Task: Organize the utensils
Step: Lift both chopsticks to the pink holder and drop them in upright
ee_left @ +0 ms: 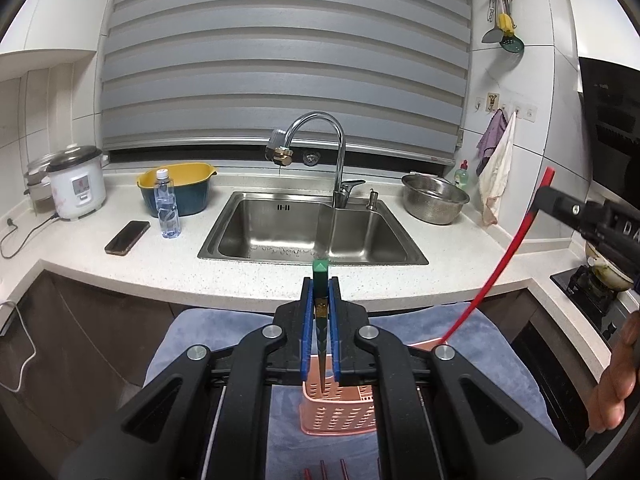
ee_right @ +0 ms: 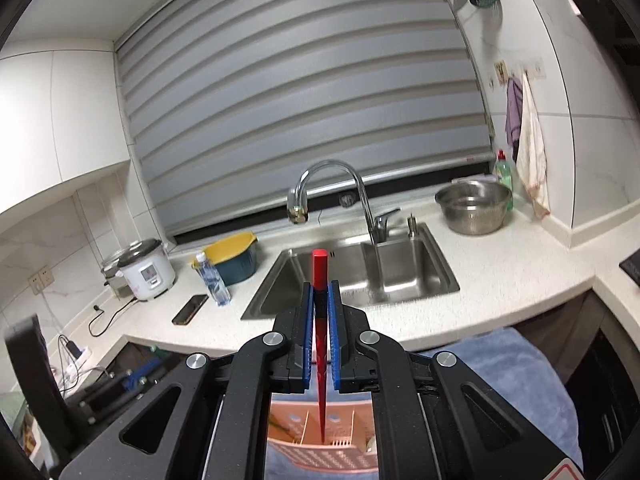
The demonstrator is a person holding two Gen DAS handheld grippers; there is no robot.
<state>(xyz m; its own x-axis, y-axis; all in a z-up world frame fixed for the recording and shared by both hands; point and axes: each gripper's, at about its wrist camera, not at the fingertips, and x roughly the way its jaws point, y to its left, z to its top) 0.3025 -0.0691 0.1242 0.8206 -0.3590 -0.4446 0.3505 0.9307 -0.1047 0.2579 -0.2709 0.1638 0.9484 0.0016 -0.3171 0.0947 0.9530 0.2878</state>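
Observation:
My left gripper (ee_left: 320, 288) is shut on a dark green chopstick (ee_left: 321, 320) whose thin tip points down over the pink perforated utensil basket (ee_left: 340, 416). My right gripper (ee_right: 320, 292) is shut on a red chopstick (ee_right: 320, 328), its tip pointing down into the same basket (ee_right: 320, 436). In the left wrist view the right gripper (ee_left: 552, 200) shows at the right edge, holding the red chopstick (ee_left: 500, 260) at a slant toward the basket. The basket stands on a blue towel (ee_left: 224, 344). Several red chopsticks (ee_left: 324, 470) lie on the towel at the bottom edge.
Behind the towel is a white counter (ee_left: 160, 264) with a steel sink (ee_left: 312, 228) and tap (ee_left: 340, 160). On it stand a phone (ee_left: 127, 237), a water bottle (ee_left: 166, 204), a yellow-blue bowl (ee_left: 180, 192), a rice cooker (ee_left: 76, 184) and a steel colander (ee_left: 434, 198). A stove (ee_left: 592, 288) is at right.

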